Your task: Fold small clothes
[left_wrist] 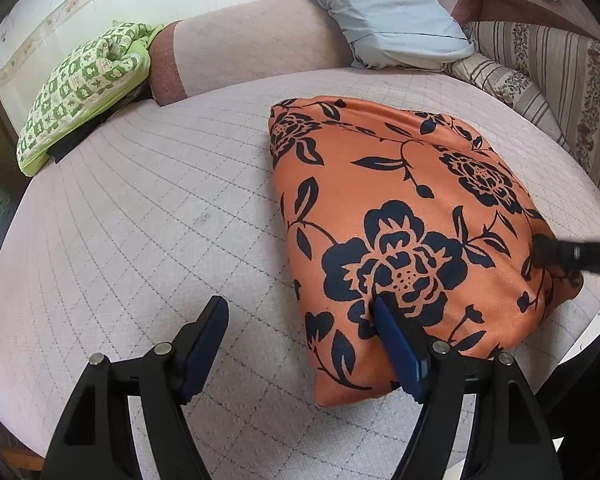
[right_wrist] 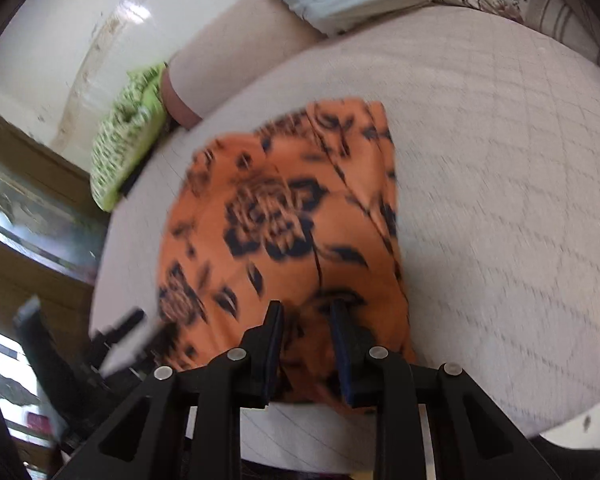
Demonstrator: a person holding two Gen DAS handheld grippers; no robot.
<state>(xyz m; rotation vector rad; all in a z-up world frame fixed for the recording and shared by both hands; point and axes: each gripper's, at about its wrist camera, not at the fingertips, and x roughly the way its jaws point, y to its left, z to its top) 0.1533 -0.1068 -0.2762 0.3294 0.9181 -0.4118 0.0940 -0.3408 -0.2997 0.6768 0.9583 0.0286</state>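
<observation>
An orange cloth with black flowers (left_wrist: 404, 216) lies folded into a compact bundle on the quilted pale seat. My left gripper (left_wrist: 300, 312) is open; its right finger (left_wrist: 396, 340) rests on the cloth's near edge and its left finger is over the bare seat. The right gripper's tip (left_wrist: 572, 254) touches the cloth's right side. In the blurred right wrist view the cloth (right_wrist: 284, 216) fills the middle, and my right gripper (right_wrist: 306, 314) stands partly open over its near edge with nothing pinched between the pads.
The quilted seat (left_wrist: 140, 220) spreads left of the cloth. A green patterned cushion (left_wrist: 88, 88) sits far left. A pale blue pillow (left_wrist: 380, 12) and striped floral cushions (left_wrist: 560, 76) line the back. The seat's front edge (right_wrist: 308, 432) is close to me.
</observation>
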